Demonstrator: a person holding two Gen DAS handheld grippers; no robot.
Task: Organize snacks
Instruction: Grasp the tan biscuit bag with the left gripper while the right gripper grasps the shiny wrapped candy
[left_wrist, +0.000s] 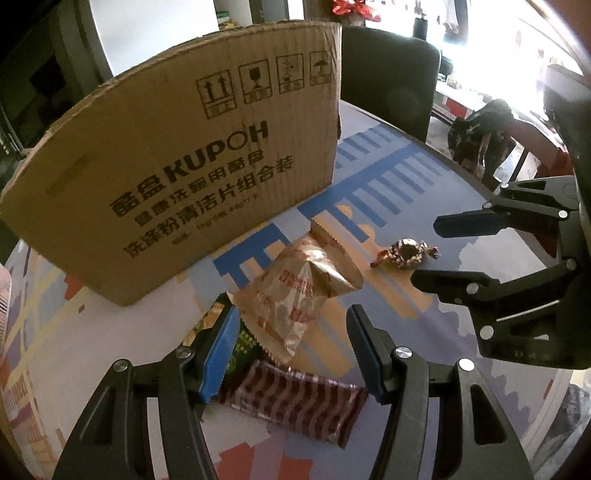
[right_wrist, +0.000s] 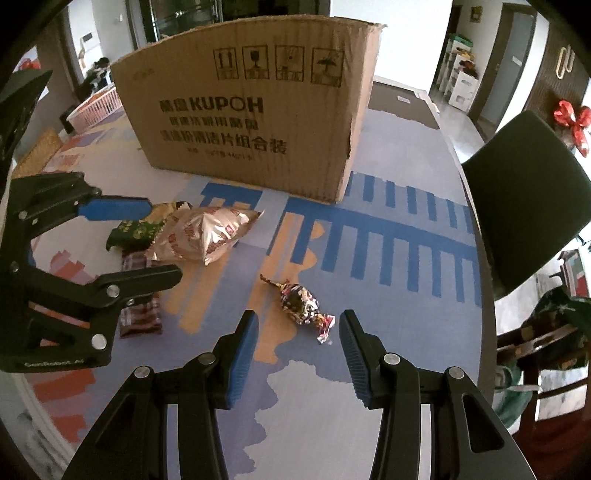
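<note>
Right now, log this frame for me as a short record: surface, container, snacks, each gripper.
surface: table with a printed cloth
container: open-topped cardboard box, upright at the back
snacks, left cluster: gold foil packet lying over a green packet and a brown striped wrapper
snack, apart: twist-wrapped candy, alone on the cloth
left gripper: open, empty, fingers either side of the cluster
right gripper: open, empty, fingers either side of the candy
in box: cannot tell
</note>
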